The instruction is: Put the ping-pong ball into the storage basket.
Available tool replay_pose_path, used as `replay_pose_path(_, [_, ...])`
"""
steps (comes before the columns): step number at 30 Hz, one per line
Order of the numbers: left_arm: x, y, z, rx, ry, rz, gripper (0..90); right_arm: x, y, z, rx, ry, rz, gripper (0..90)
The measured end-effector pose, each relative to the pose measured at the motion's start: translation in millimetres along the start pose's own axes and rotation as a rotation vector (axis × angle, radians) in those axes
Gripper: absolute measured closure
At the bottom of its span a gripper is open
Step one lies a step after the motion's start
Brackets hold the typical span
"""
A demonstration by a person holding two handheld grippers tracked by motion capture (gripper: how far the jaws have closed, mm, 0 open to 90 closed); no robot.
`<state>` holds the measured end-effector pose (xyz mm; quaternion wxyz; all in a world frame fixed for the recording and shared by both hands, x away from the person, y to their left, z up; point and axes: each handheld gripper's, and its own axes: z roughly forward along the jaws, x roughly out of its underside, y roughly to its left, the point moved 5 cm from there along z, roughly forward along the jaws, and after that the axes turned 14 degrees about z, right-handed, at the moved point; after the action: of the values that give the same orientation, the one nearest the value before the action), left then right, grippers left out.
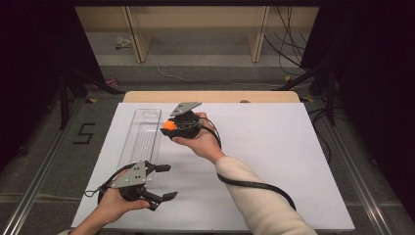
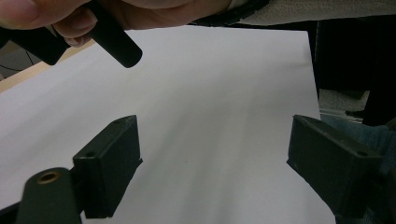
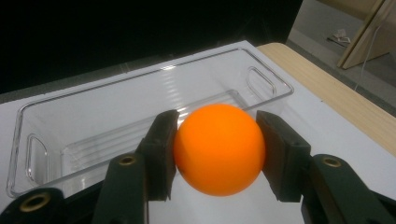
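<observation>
High overview, two close tongs views

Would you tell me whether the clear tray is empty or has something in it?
Empty: the clear tray shows only its bare ribbed floor; the orange ball sits clamped in the right gripper.

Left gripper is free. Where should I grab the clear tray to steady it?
Take the clear tray by its near short end wall, by the open left gripper. Come from above, one jaw inside, one outside: the thin upright rim suits a pinch, I'd judge, better than the wide body.
</observation>
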<state>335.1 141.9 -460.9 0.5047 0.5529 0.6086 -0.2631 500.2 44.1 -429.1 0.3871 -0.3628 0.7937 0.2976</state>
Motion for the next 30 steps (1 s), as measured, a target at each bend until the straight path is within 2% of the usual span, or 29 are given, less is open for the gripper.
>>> replay_pose_path(30, [0.0, -0.9, 0.3, 0.005, 0.002, -0.002, 16.6, -5.7, 8.4, 13.4, -0.014, 0.011, -0.008, 51.4])
